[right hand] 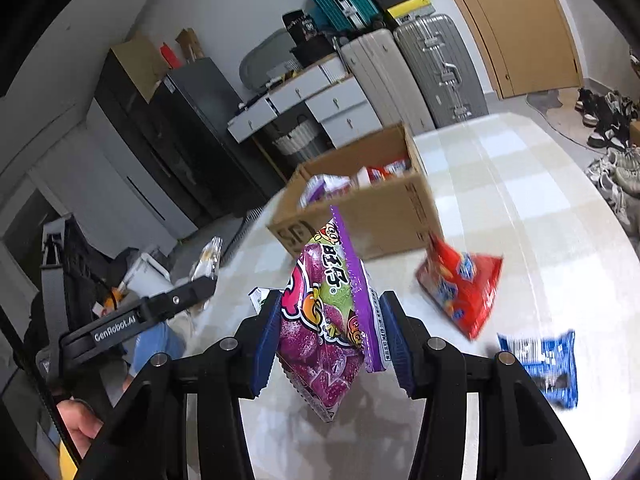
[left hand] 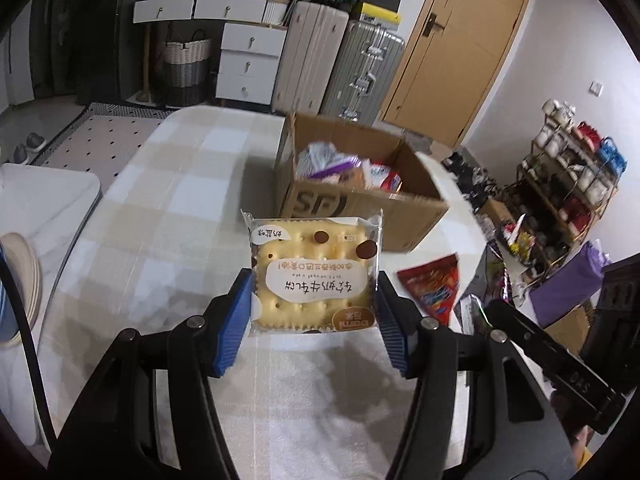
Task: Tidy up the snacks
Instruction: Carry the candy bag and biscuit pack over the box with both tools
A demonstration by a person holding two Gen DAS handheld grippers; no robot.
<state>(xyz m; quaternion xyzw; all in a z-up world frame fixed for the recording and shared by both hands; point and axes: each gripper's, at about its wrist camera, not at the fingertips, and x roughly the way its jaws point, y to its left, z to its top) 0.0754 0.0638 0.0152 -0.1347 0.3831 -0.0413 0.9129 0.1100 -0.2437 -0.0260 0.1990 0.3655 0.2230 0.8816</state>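
Observation:
My left gripper (left hand: pixel 314 300) is shut on a square yellow cracker packet (left hand: pixel 314 276), held flat above the checked tablecloth (left hand: pixel 160 216). Beyond it stands an open cardboard box (left hand: pixel 360 208) with several snack packs inside. A red snack bag (left hand: pixel 434 286) lies on the table to the right. In the right wrist view my right gripper (right hand: pixel 328 336) is shut on a purple grape candy bag (right hand: pixel 328 320) that hangs tilted between the blue pads. The same box (right hand: pixel 372 216) sits ahead of it. The red bag (right hand: pixel 464 288) and a blue packet (right hand: pixel 548 364) lie to the right. The left gripper's arm (right hand: pixel 132 320) shows at left.
Suitcases (left hand: pixel 340 56) and a white drawer unit (left hand: pixel 248 60) stand behind the table, beside a wooden door (left hand: pixel 460 40). A shoe rack (left hand: pixel 560 184) fills the right side. Shoes (right hand: pixel 608 128) lie on the floor. A person's hand (right hand: pixel 80 424) shows at the lower left.

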